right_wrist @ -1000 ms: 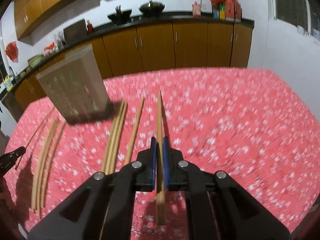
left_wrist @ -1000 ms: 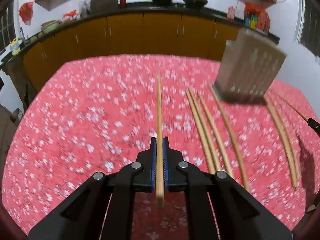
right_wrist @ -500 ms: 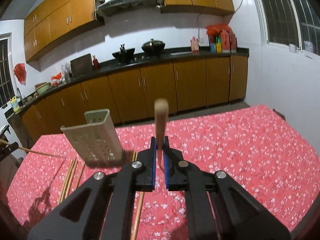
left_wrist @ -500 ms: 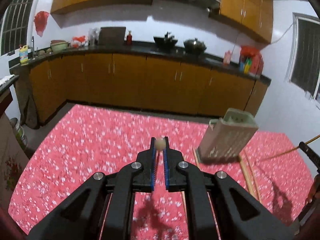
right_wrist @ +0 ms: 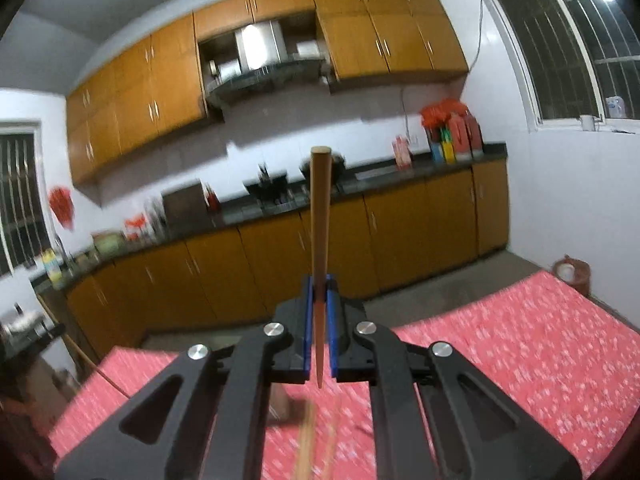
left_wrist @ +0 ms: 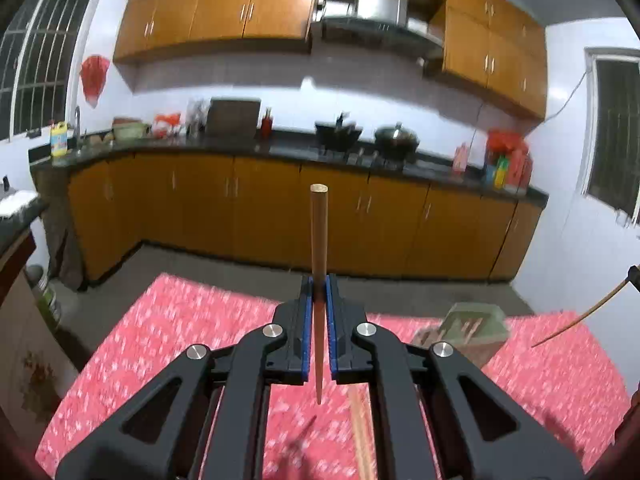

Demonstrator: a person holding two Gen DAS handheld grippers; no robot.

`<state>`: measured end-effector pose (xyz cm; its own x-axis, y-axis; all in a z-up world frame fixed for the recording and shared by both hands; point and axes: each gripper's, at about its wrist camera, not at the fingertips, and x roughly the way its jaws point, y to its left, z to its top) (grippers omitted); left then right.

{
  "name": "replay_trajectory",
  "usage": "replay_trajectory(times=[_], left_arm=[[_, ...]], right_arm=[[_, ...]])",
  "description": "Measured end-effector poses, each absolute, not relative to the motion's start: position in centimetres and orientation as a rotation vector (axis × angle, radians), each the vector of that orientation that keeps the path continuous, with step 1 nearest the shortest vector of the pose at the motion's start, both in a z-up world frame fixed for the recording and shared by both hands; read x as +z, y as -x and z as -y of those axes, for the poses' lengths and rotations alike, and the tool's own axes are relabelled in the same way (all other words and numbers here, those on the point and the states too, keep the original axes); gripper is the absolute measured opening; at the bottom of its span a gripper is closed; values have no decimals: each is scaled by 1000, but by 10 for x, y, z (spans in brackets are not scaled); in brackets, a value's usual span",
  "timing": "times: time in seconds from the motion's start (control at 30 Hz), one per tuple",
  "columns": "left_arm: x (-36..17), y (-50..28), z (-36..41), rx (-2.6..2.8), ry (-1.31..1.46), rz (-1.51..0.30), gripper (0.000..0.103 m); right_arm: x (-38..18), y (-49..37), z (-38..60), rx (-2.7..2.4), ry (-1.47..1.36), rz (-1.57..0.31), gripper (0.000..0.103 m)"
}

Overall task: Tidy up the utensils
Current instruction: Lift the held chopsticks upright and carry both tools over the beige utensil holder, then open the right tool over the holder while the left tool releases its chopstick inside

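Observation:
My left gripper is shut on a wooden chopstick that stands upright above the red flowered tablecloth. My right gripper is shut on a second chopstick, also upright. The grey-green perforated utensil holder stands on the table, low right in the left wrist view, partly behind my fingers. More chopsticks lie on the cloth below the left gripper, and some lie below the right gripper. The other hand's chopstick shows at the right edge.
Orange kitchen cabinets and a dark counter with pots run behind the table. A window is on the right wall. The table's far edge drops to a grey floor.
Both grippers have lifted and tilted up from the table, each carrying its chopstick from lying flat to upright. The holder and loose chopsticks have dropped low in view.

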<state>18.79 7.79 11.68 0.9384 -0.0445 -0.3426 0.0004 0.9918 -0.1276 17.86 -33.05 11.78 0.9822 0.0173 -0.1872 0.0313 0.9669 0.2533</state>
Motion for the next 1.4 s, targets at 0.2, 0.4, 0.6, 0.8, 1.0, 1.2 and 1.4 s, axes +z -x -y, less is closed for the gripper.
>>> replay_trajectory(times=[0.2,0.4,0.6,0.8,1.0,1.2,1.4], left_arm=[[160,-183,-53,-73,170,-211,7],[171,-179,-33,-118,245,-118,7],[148,-197,-9,-166,266,-163,7],[120,-218,9,-179,242,-267,7],[106,-228,13,-193,239,-346,7],[108,-223,9,-193,245,-344,9],[119,-205,-2,-182,275,-289,29]], right_arm=[[145,-182,320,92,-299,-115,8],[141,-194,306,158,-298,-140,8],[124,-216,284,166,-255,-204,8],[104,-238,270,163,-224,-280,8],[89,-244,265,158,-223,-316,17],[94,-236,264,152,-221,-288,23],[101,-206,281,120,-236,-227,26]])
